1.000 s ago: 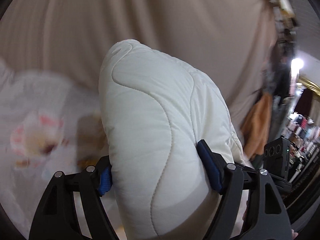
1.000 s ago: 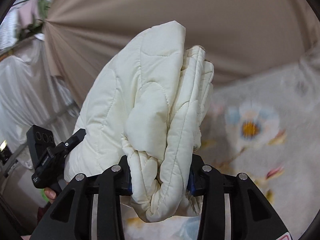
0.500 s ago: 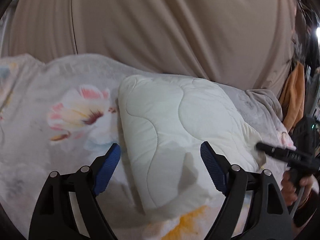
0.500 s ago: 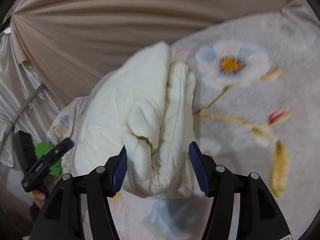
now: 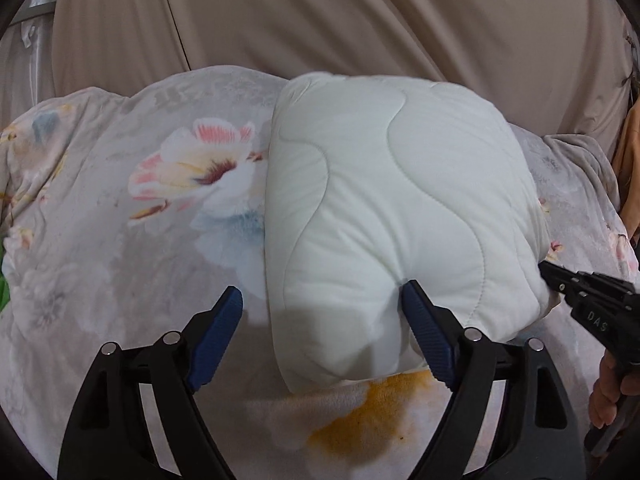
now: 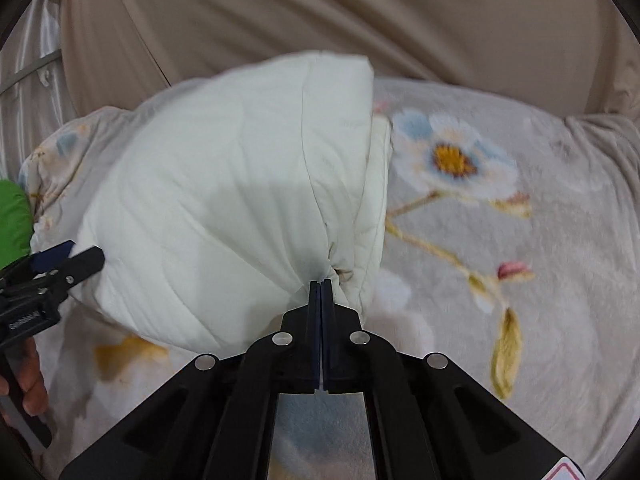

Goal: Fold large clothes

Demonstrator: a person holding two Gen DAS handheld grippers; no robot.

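1. One folded white jacket [image 5: 396, 216] lying on floral blanket [image 5: 100, 248], before beige curtain [image 5: 320, 20].
2. Left gripper [image 5: 322, 340] spread wide, straddling jacket's near corner.
3. Right gripper [image 6: 321, 285] pressed together at jacket's [image 6: 224, 200] bunched edge; pinching fabric or not, cannot tell.

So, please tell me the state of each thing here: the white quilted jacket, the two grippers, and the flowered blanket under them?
White quilted jacket: folded into a thick bundle, lying on the blanket.
Left gripper: open, fingers either side of the jacket's near edge.
Right gripper: closed at the jacket's edge.
Flowered blanket: spread out under the jacket.
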